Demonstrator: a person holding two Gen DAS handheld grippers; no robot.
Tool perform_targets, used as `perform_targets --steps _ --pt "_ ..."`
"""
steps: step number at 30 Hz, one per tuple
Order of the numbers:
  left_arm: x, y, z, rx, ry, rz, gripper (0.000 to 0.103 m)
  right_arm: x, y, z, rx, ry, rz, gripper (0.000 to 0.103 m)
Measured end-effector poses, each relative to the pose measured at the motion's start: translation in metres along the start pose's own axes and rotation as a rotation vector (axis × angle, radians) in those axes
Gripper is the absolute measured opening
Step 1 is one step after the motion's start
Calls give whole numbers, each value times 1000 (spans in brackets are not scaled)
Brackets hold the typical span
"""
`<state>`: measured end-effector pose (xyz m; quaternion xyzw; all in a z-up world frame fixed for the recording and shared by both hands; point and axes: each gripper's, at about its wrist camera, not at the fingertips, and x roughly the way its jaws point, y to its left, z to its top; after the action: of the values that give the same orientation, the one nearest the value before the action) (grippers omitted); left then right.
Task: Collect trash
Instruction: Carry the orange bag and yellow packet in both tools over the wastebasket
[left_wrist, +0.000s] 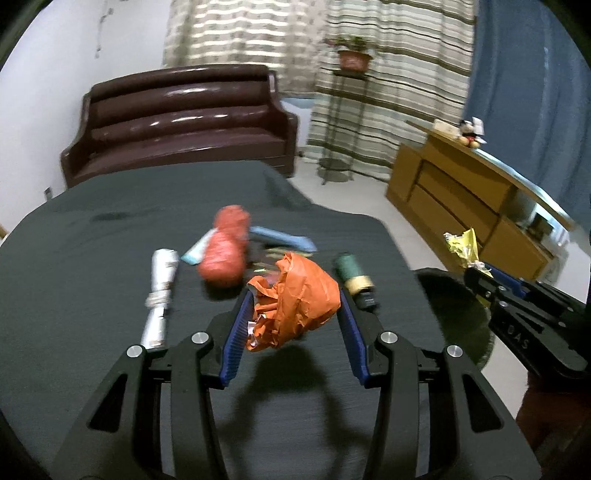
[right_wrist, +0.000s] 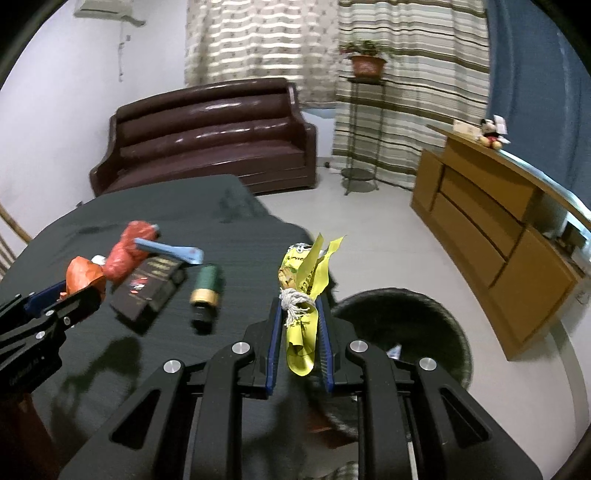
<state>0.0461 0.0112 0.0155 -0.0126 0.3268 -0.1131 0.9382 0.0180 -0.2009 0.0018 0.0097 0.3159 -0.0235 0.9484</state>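
Note:
My left gripper (left_wrist: 295, 301) is shut on a crumpled orange paper (left_wrist: 295, 299), held above the dark table (left_wrist: 92, 258); from the right wrist view it shows at the left edge as the left gripper (right_wrist: 79, 291) with the orange paper (right_wrist: 83, 277). My right gripper (right_wrist: 298, 306) is shut on a yellow wrapper tied with white string (right_wrist: 303, 291), near the table's right edge, just left of a dark round bin (right_wrist: 406, 332). In the left wrist view the right gripper (left_wrist: 474, 271) carries the yellow wrapper (left_wrist: 463, 245) above the bin (left_wrist: 458, 314).
On the table lie a red mesh bundle (left_wrist: 225, 251), a silver foil roll (left_wrist: 159, 291), a light blue strip (left_wrist: 284, 238), a green and gold bottle (left_wrist: 354, 280) and a black box (right_wrist: 151, 284). A brown sofa (left_wrist: 177, 118), a plant stand (left_wrist: 351, 110) and a wooden cabinet (left_wrist: 461, 199) stand beyond.

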Motion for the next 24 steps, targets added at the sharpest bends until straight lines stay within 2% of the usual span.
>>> perform_targets --steps 11,24 --pt "31 -72 2 107 10 -80 45 4 -63 -7 82 -2 -93 19" --pt "67 -136 5 192 32 -116 45 17 -102 -16 137 8 -120 19"
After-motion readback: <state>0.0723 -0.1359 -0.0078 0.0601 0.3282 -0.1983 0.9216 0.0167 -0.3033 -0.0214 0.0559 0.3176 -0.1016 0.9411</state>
